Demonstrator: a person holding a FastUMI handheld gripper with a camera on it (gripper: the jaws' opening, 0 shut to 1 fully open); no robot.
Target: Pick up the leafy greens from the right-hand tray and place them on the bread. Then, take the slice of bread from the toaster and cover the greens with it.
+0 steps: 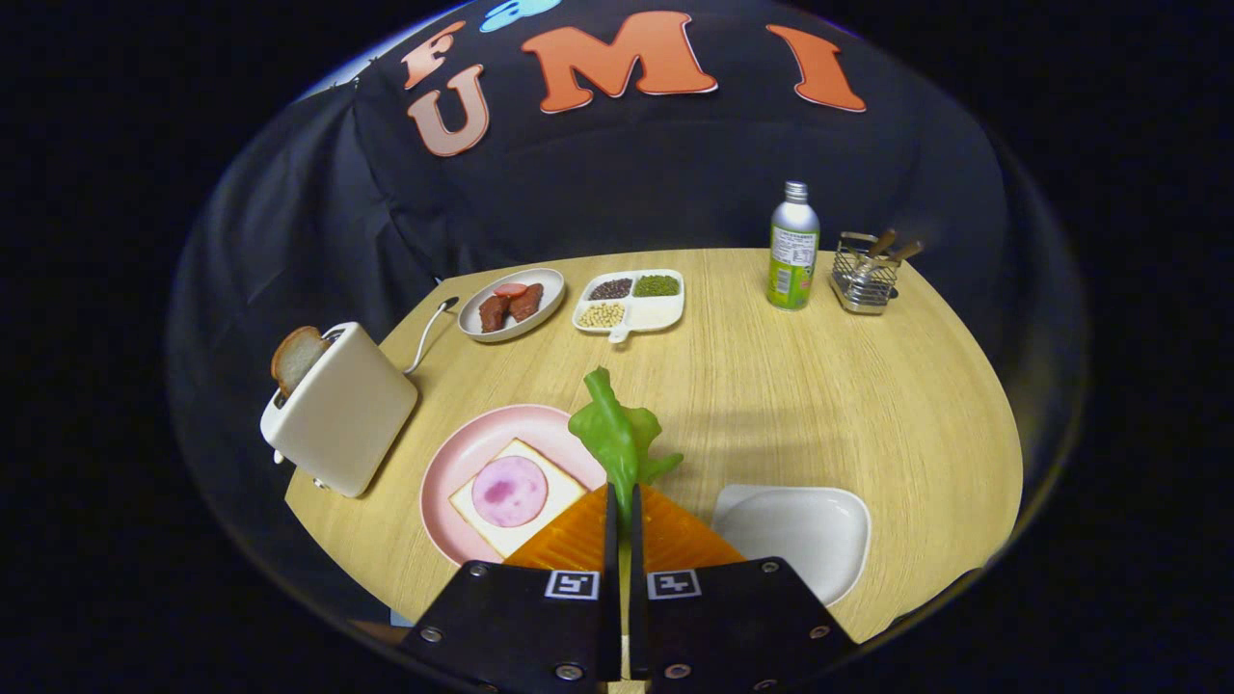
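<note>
Now hand-held gripper [622, 501] clenched on leafy greens [615, 434], pinched low by stem, leaf flopping above pink plate [463, 453] rim. Light, limp, tears easily. Bread [516, 493] just left; toaster [339, 410] slice waits beyond.

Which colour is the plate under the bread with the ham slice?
Pink plate, gripper view; jaws shut on leafy greens.

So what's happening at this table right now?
A person's handheld gripper is shut on the leafy greens, holding them above the table between the white tray and the pink plate. The bread with ham waits on that plate. Another bread slice sits in the toaster.
</note>
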